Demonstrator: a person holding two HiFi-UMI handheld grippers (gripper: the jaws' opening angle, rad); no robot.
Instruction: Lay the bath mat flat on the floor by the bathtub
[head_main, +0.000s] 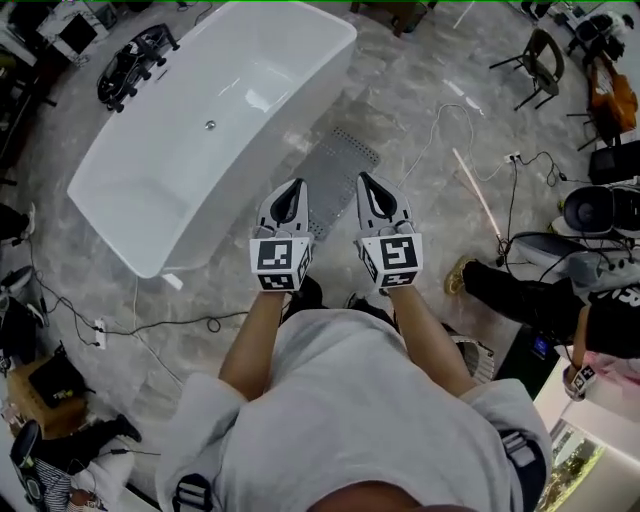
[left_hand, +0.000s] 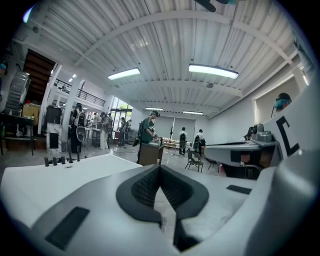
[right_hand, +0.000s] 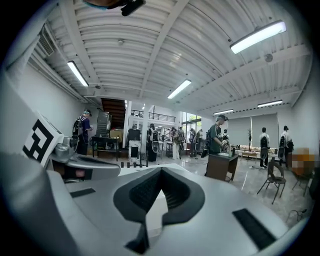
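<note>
A grey dotted bath mat (head_main: 340, 163) lies flat on the marble floor along the right side of the white bathtub (head_main: 215, 120). Its near end is hidden behind my grippers. Both are held side by side in front of my chest, well above the floor and pointing out over the mat. The left gripper (head_main: 293, 186) (left_hand: 160, 170) is shut, with nothing between its dark pads. The right gripper (head_main: 366, 181) (right_hand: 160, 171) is also shut and empty. In both gripper views I see only the hall beyond the jaws, not the mat.
Black tap fittings (head_main: 135, 65) sit at the tub's far left. Cables and a power strip (head_main: 98, 331) trail over the floor on the left. A pale rod (head_main: 478, 190) and more cables lie on the right. A person (head_main: 545, 295) crouches at right, with chairs (head_main: 540, 65) beyond.
</note>
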